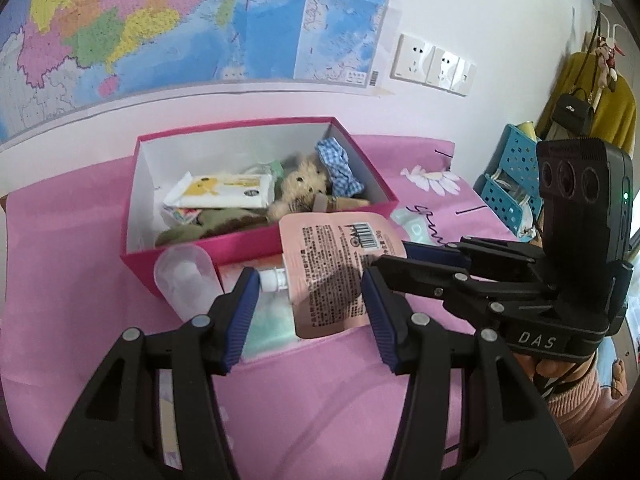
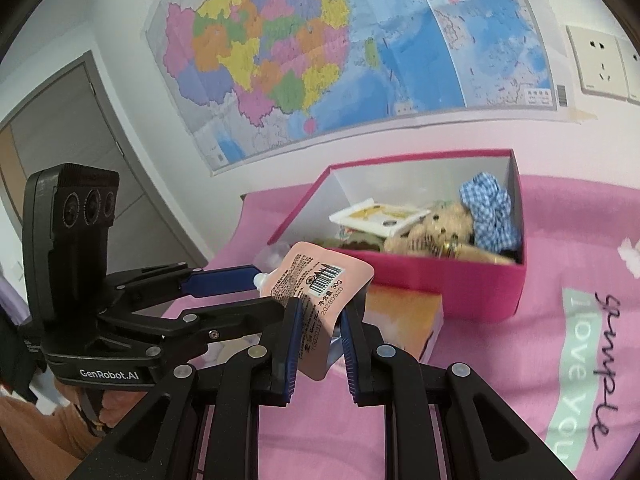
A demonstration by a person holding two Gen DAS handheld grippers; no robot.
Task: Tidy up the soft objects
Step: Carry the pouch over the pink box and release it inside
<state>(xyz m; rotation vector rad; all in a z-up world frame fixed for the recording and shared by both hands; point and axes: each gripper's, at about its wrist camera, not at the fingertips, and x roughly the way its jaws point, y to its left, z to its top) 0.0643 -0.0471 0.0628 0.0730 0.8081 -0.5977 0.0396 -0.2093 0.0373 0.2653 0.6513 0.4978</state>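
A pink spouted pouch with a barcode is held above the pink cloth, just in front of the magenta box. My right gripper is shut on the pouch at its lower edge. My left gripper is open, its fingers on either side of the pouch without touching it. The box holds a wipes pack, a teddy bear, a blue checked scrunchie and a dark green cloth.
A clear plastic cup lies in front of the box. An orange and teal pack lies under the pouch. A blue basket stands at the right. A wall with a map is close behind the box.
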